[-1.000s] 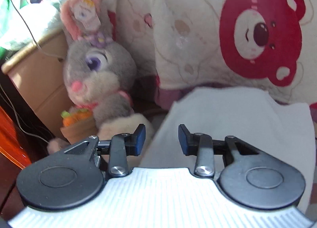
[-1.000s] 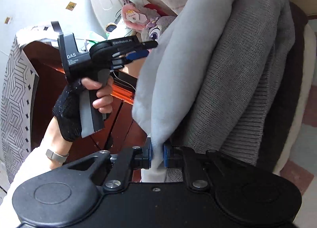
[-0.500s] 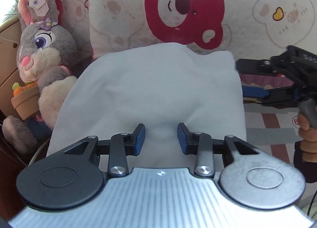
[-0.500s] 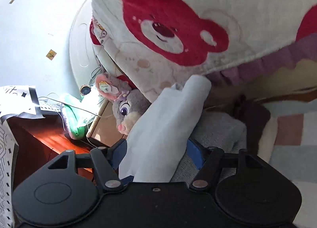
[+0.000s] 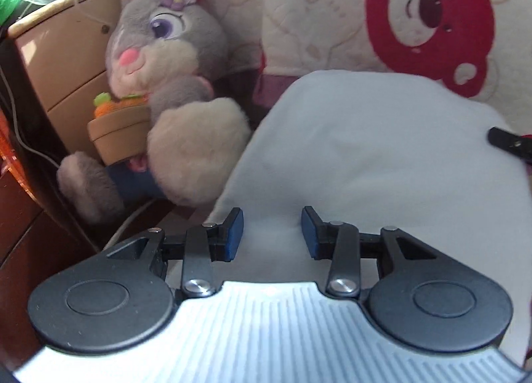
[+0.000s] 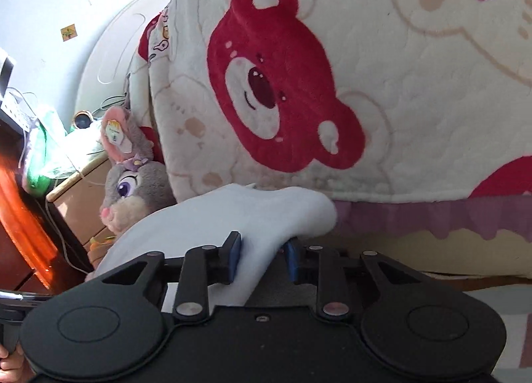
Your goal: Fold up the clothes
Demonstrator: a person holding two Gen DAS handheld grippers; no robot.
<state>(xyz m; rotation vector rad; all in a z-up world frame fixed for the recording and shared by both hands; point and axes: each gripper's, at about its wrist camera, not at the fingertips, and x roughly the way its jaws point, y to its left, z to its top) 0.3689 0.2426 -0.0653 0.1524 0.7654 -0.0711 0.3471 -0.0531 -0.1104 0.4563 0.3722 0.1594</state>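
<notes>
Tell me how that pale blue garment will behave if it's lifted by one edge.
The pale blue garment is probably floppy: it drapes in soft rounded folds. Likely light and not slippery, since its surface looks fleecy. Lifted by one edge, it would probably sag and unfold.

Both wrist cameras look closely over a pale garment (image 5: 382,157) toward the bear blanket (image 6: 382,83).
</notes>
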